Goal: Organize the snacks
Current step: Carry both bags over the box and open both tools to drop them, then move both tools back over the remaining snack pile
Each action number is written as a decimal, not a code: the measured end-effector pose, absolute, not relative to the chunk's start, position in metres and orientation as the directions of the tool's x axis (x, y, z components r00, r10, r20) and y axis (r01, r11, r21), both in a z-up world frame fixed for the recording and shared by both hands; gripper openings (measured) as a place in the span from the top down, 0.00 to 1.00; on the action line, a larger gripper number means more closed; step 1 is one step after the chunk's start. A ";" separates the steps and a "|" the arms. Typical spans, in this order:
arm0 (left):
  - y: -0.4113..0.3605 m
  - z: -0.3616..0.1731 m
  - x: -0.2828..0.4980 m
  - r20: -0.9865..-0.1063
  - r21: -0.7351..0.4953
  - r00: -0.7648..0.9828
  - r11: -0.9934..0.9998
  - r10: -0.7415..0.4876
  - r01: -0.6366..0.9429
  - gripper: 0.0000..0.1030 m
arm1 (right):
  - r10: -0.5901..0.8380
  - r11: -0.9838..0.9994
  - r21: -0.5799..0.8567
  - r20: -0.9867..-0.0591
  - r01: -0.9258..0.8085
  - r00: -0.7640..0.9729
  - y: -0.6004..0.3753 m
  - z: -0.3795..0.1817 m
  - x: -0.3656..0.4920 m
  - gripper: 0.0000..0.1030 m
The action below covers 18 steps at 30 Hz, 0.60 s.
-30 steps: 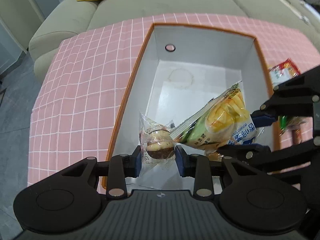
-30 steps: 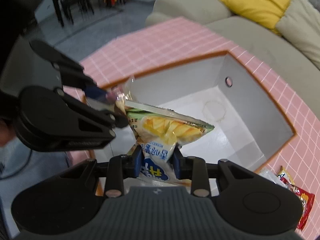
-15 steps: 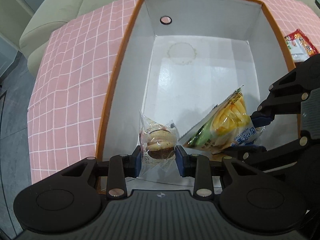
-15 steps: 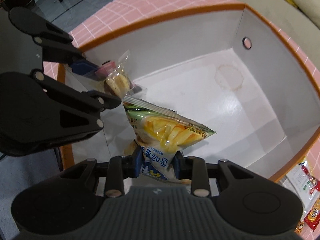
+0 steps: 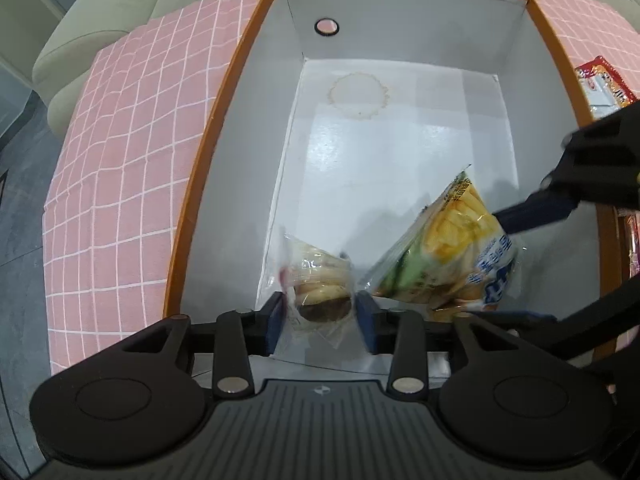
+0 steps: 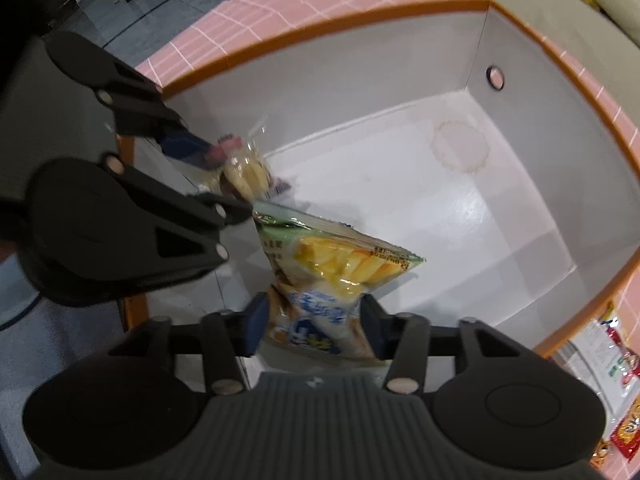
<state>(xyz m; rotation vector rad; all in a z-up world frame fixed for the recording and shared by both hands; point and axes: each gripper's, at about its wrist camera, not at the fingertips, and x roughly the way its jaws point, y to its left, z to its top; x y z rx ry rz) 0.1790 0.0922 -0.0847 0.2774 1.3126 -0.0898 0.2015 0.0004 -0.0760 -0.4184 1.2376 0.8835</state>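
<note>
An orange-rimmed box with a white inside sits on the pink checked tablecloth; it also shows in the right wrist view. My left gripper is low inside the box's near end, its jaws spread apart around a clear-wrapped small cake that is slipping out between them. My right gripper is beside it, jaws spread wide, with the yellow chip bag loose between them. The bag shows in the left wrist view too.
Red and white snack packets lie on the cloth outside the box's right side. A beige sofa with a yellow cushion stands behind the table. Grey floor lies to the left.
Both grippers have dropped lower into the box and opened. The cake and the chip bag, held tight before, now sit loose between the spread jaws.
</note>
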 end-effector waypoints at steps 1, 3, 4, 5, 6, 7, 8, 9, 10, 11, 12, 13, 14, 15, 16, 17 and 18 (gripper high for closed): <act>0.093 -0.084 0.178 -0.960 0.147 0.265 0.965 0.087 0.216 0.51 | 0.349 0.612 0.164 -0.934 -0.774 0.077 -0.001 -0.072 0.200 0.41; 0.093 -0.081 0.176 -0.957 0.152 0.274 0.968 0.094 0.199 0.45 | 0.344 0.613 0.138 -0.933 -0.778 0.106 -0.005 -0.065 0.202 0.35; 0.094 -0.078 0.174 -0.954 0.152 0.285 0.969 0.093 0.193 0.44 | 0.344 0.616 0.132 -0.932 -0.777 0.114 -0.007 -0.062 0.202 0.34; 0.093 -0.075 0.173 -0.951 0.151 0.294 0.970 0.091 0.190 0.44 | 0.346 0.618 0.130 -0.930 -0.775 0.120 -0.010 -0.059 0.202 0.33; 0.093 -0.072 0.171 -0.950 0.146 0.302 0.971 0.084 0.190 0.43 | 0.352 0.620 0.129 -0.927 -0.774 0.127 -0.012 -0.055 0.202 0.31; 0.092 -0.067 0.168 -0.946 0.141 0.314 0.972 0.076 0.189 0.41 | 0.357 0.622 0.125 -0.924 -0.773 0.138 -0.014 -0.051 0.201 0.30; 0.091 -0.062 0.165 -0.942 0.137 0.328 0.973 0.070 0.186 0.40 | 0.356 0.625 0.116 -0.922 -0.772 0.149 -0.017 -0.047 0.200 0.29; 0.091 -0.057 0.162 -0.937 0.135 0.342 0.974 0.066 0.181 0.38 | 0.359 0.627 0.110 -0.919 -0.771 0.161 -0.020 -0.043 0.200 0.29; 0.090 -0.051 0.159 -0.932 0.140 0.355 0.975 0.071 0.171 0.37 | 0.363 0.630 0.105 -0.915 -0.769 0.173 -0.023 -0.038 0.199 0.29; 0.090 -0.046 0.156 -0.926 0.150 0.368 0.976 0.084 0.155 0.37 | 0.371 0.633 0.102 -0.910 -0.767 0.186 -0.027 -0.034 0.196 0.29; 0.089 -0.040 0.152 -0.916 0.158 0.389 0.978 0.094 0.135 0.37 | 0.382 0.637 0.101 -0.902 -0.764 0.200 -0.031 -0.028 0.193 0.27; 0.088 -0.034 0.146 -0.906 0.158 0.412 0.980 0.097 0.117 0.37 | 0.395 0.640 0.099 -0.893 -0.762 0.217 -0.035 -0.020 0.190 0.25; 0.087 -0.026 0.140 -0.895 0.157 0.435 0.983 0.099 0.099 0.37 | 0.404 0.642 0.094 -0.885 -0.761 0.232 -0.040 -0.015 0.186 0.24; 0.085 -0.018 0.134 -0.880 0.152 0.464 0.985 0.097 0.083 0.37 | 0.413 0.646 0.086 -0.875 -0.759 0.251 -0.045 -0.009 0.184 0.24; 0.083 -0.010 0.128 -0.865 0.144 0.493 0.987 0.091 0.069 0.37 | 0.420 0.651 0.077 -0.866 -0.756 0.273 -0.050 -0.005 0.180 0.24; 0.079 -0.002 0.121 -0.851 0.133 0.518 0.990 0.086 0.055 0.36 | 0.426 0.658 0.069 -0.855 -0.750 0.294 -0.056 0.001 0.176 0.24; 0.077 0.004 0.115 -0.837 0.122 0.542 0.992 0.080 0.042 0.35 | 0.432 0.665 0.066 -0.846 -0.744 0.311 -0.059 0.004 0.172 0.24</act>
